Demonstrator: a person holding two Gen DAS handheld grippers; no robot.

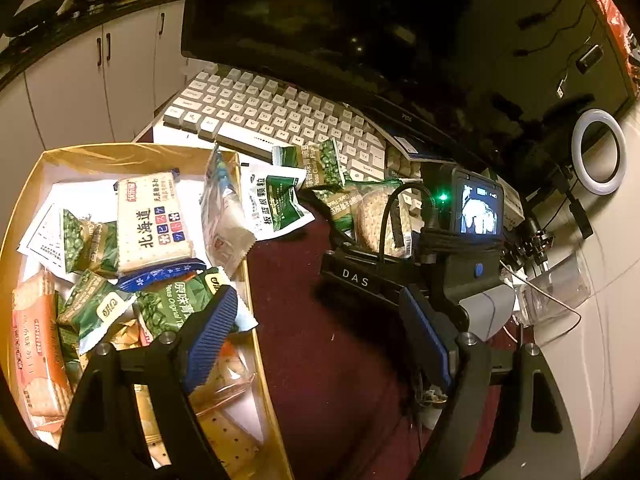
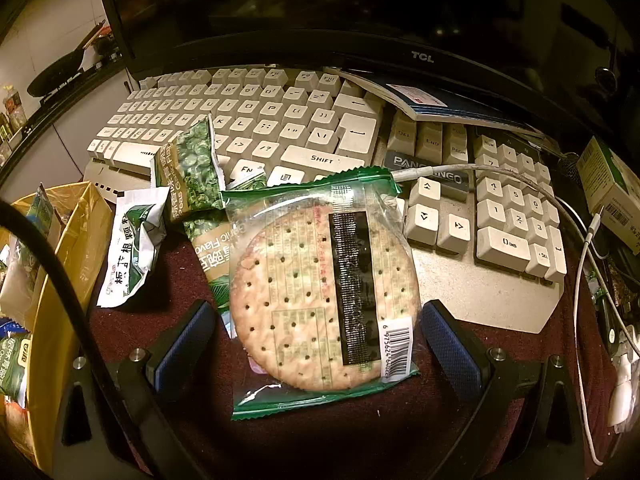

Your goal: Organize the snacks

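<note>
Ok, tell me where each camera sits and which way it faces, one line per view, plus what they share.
Left wrist: on the left tool, angled down at the gold snack box and maroon table; own blue fingers open, right tool's camera body ahead.
Right wrist: on the right tool, angled down at the round cracker packet between its open fingers.
Shared: keyboard, green pea packet, cracker packet, box.

A white keyboard (image 2: 280,128) lies before a dark TCL monitor (image 2: 360,8) on a maroon cloth (image 1: 332,320), with a blue booklet (image 2: 432,104) on its upper right keys, a white cable (image 2: 580,264) alongside, and a ring light (image 1: 598,152) at right.
</note>
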